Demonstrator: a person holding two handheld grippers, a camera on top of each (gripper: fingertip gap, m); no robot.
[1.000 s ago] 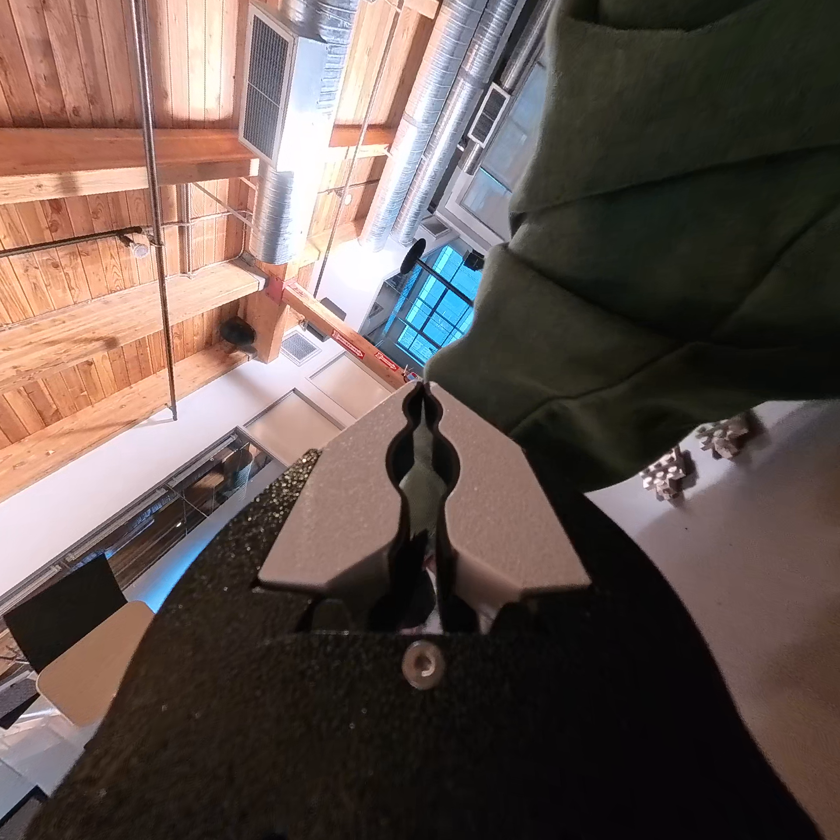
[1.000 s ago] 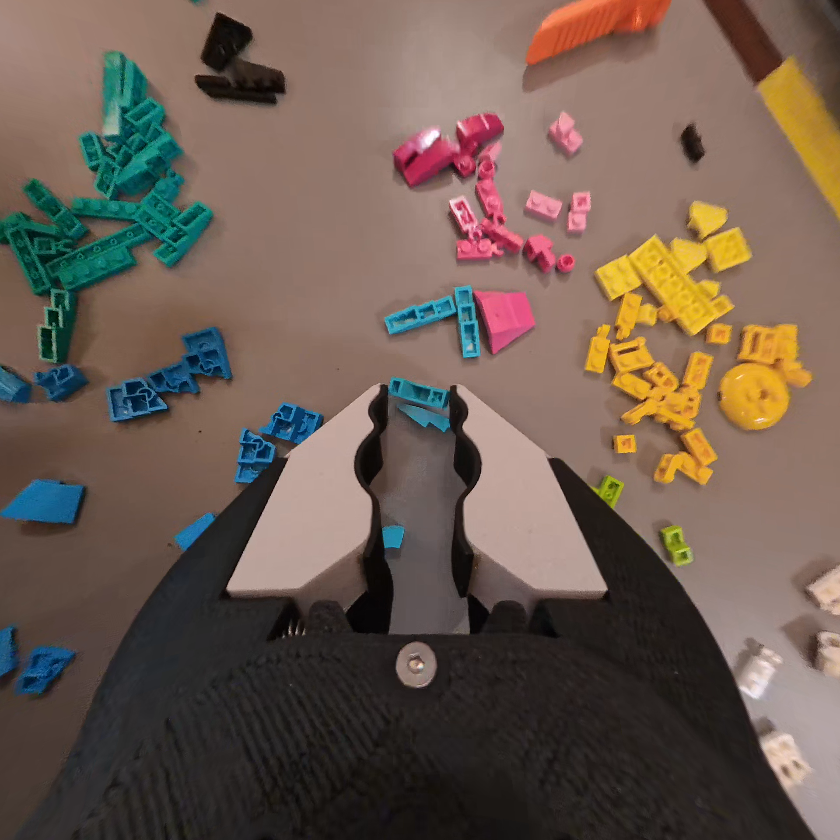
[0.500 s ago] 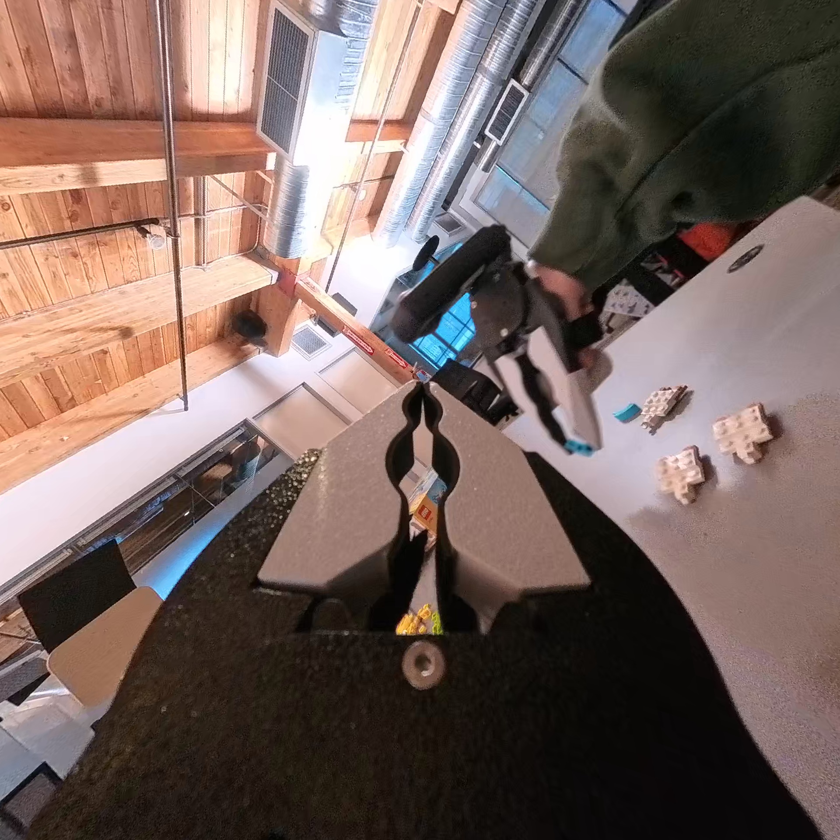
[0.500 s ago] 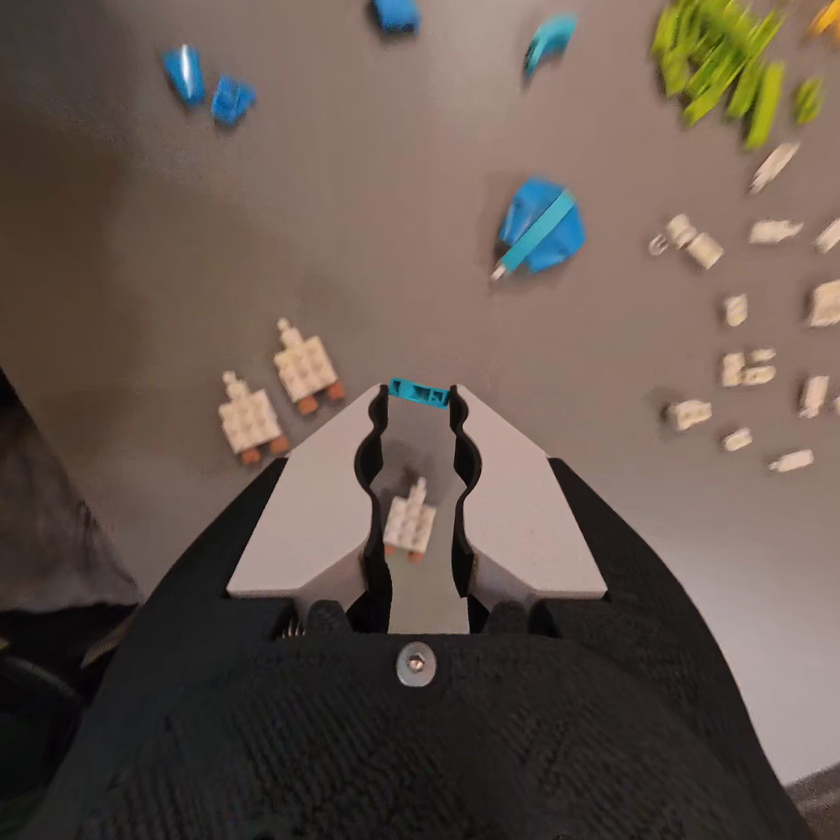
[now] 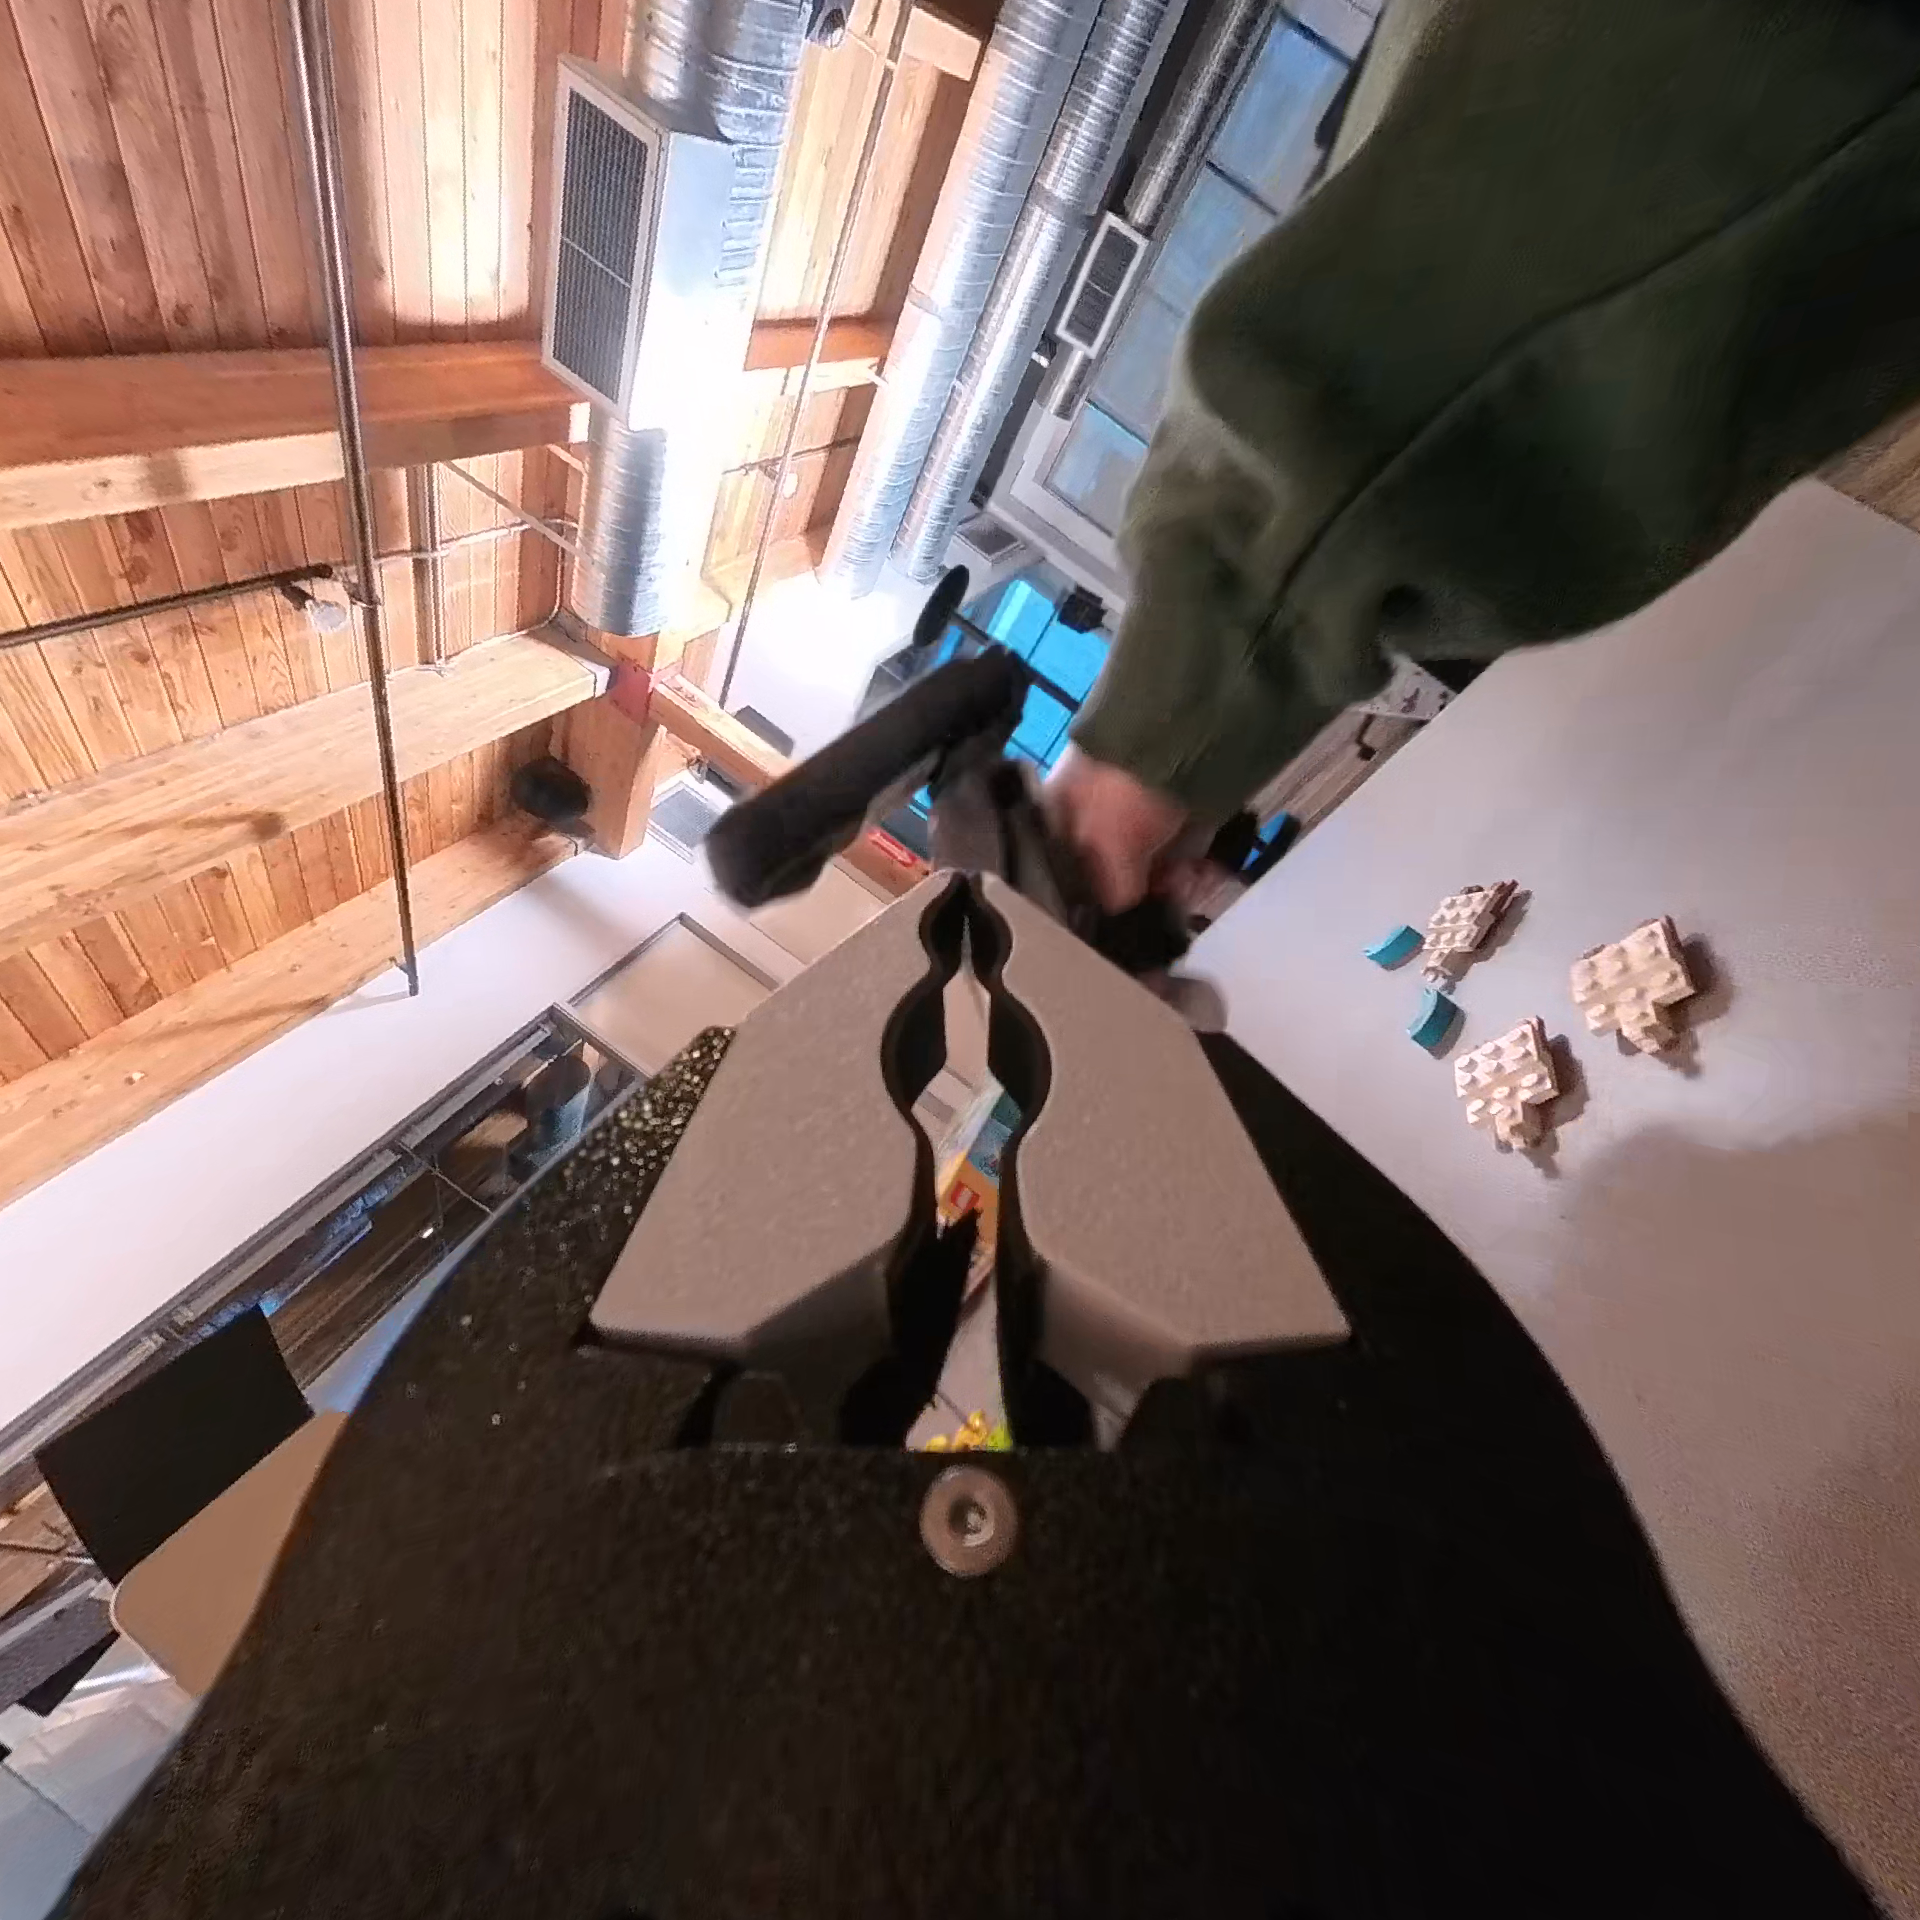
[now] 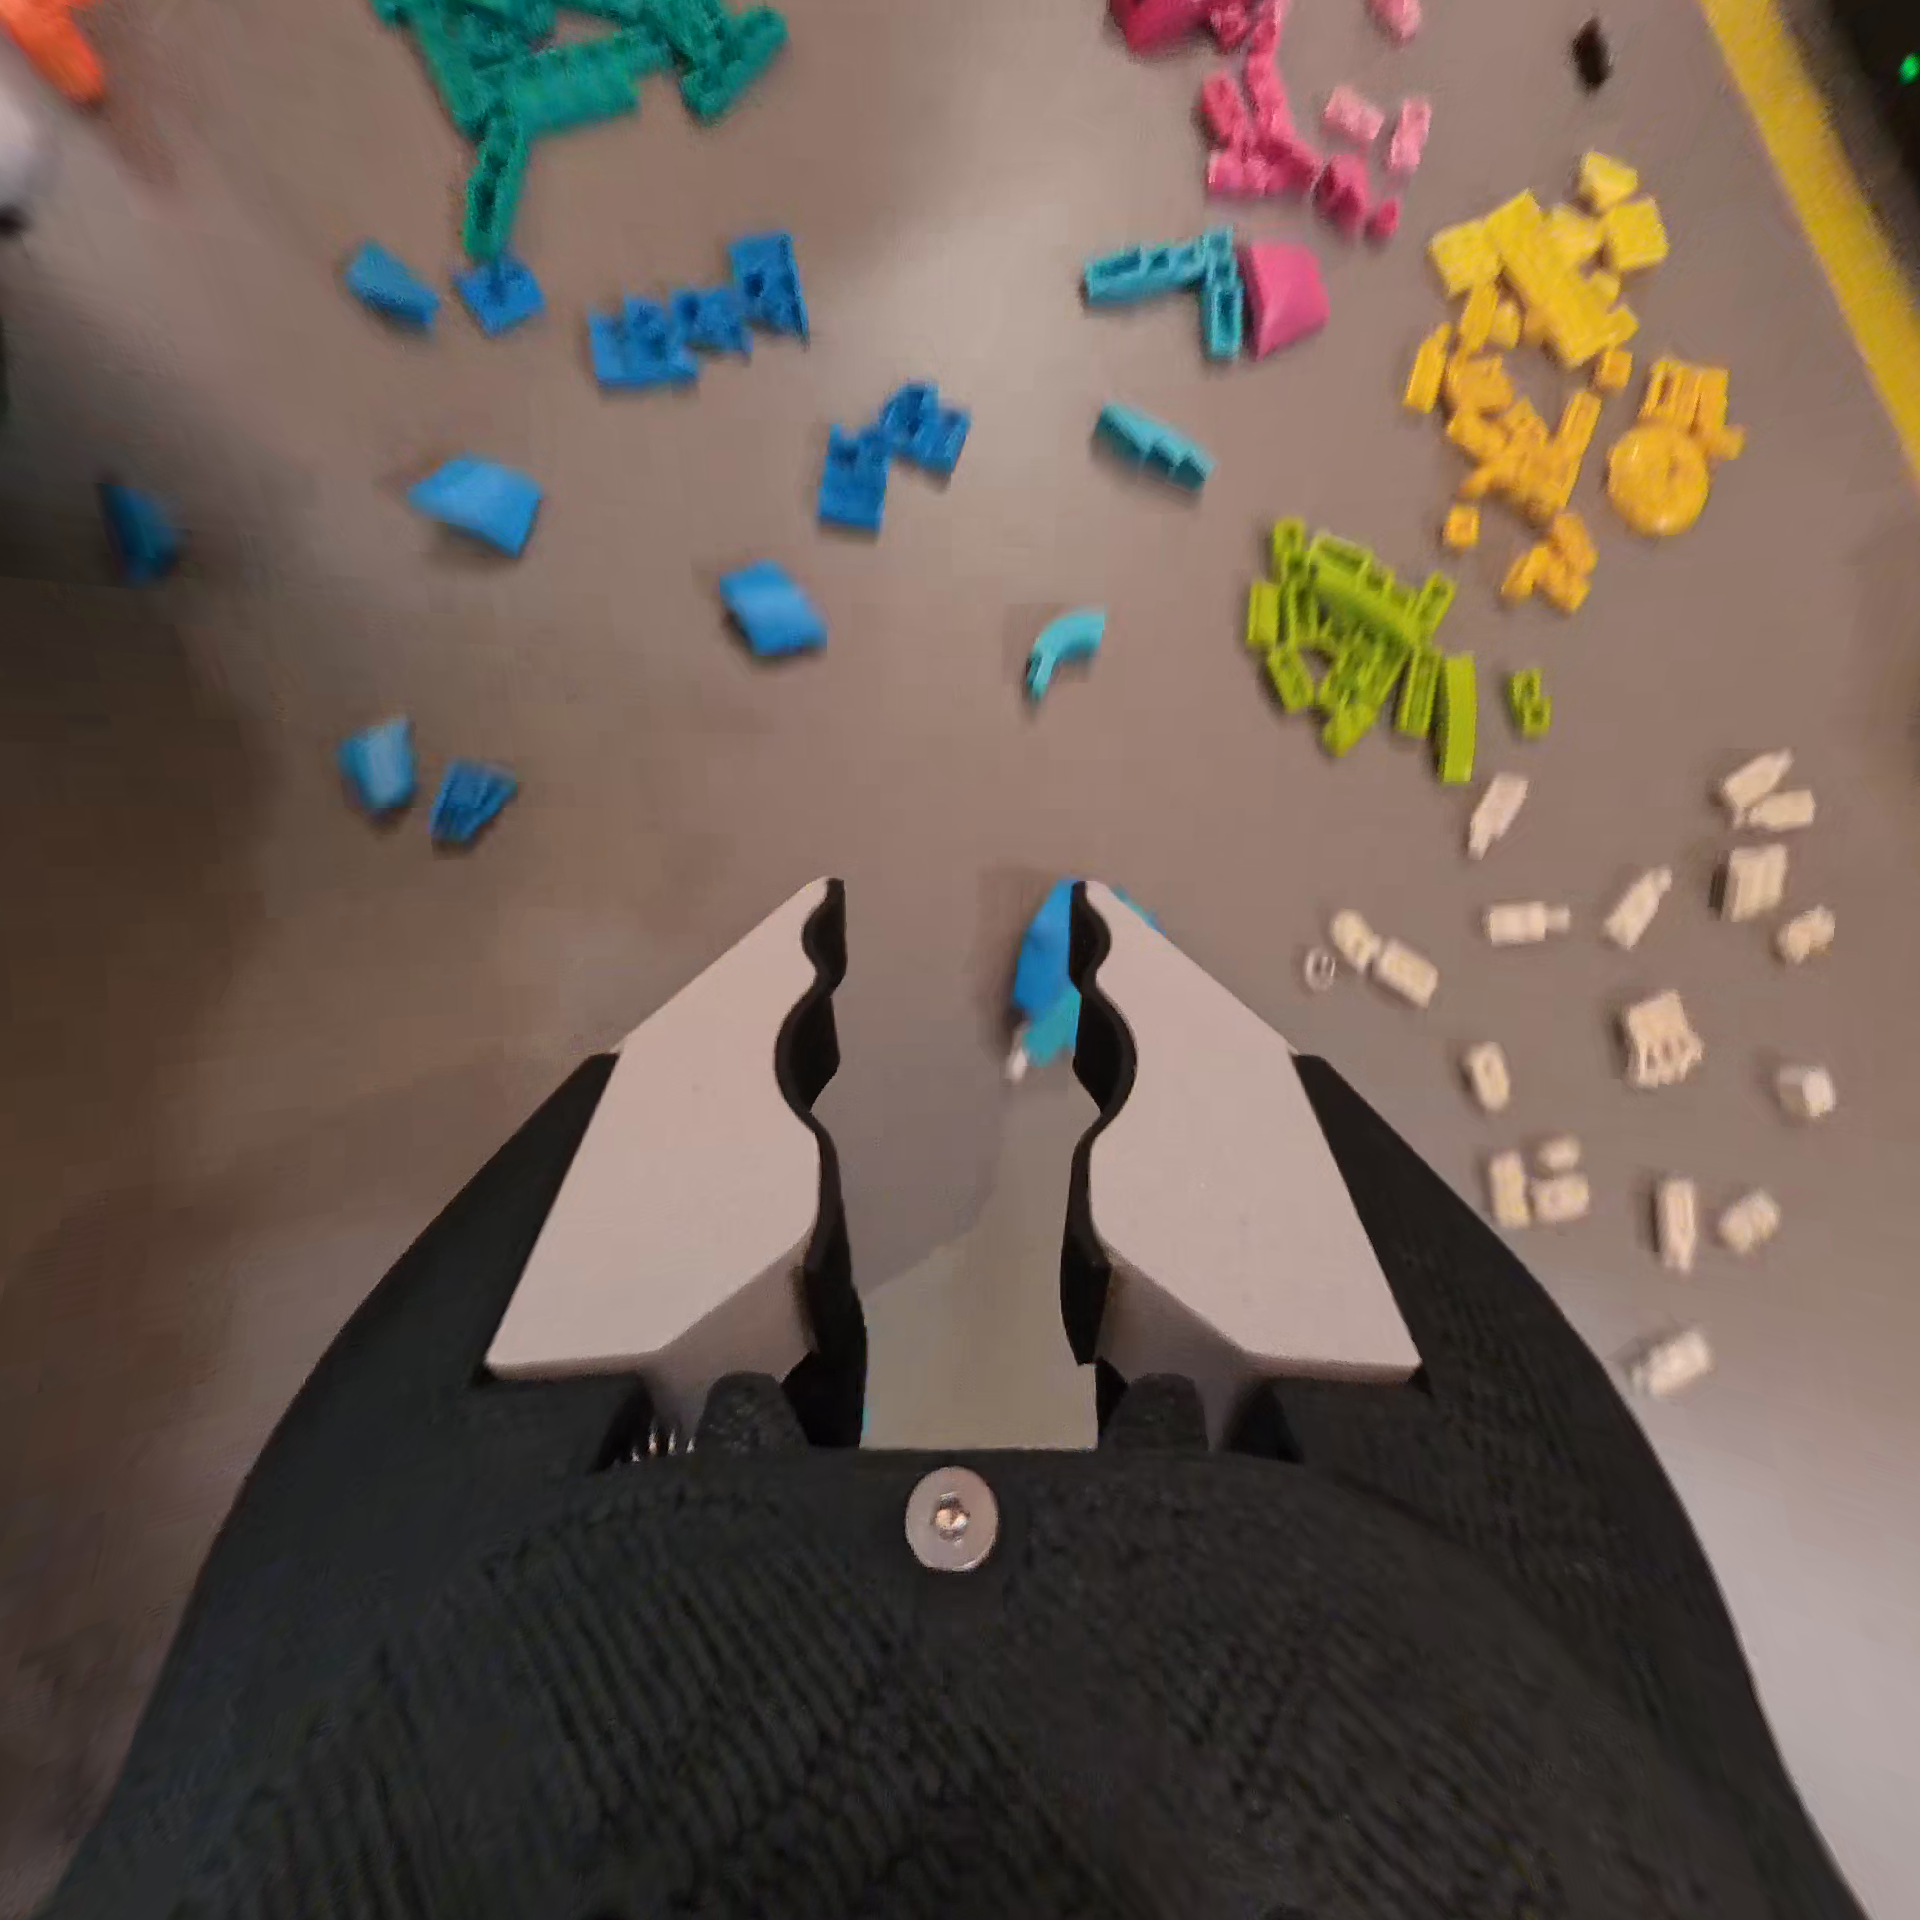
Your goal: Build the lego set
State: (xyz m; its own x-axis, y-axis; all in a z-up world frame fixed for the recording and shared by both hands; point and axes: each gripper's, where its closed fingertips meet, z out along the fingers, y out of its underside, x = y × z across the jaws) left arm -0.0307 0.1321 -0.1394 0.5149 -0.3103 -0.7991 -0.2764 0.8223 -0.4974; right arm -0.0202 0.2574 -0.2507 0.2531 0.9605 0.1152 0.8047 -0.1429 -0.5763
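- My left gripper (image 5: 968, 902) points toward the ceiling, fingertips pressed together on nothing.
- My right gripper (image 6: 958, 904) hangs spread over the grey table (image 6: 644, 935), bare; blue pieces (image 6: 1044, 966) lie beneath its right finger.
- No containers show; bricks lie loose in colour groups.

A blue piece (image 6: 1049, 966) lies half hidden behind the right finger (image 6: 1195, 1122) — blurred.
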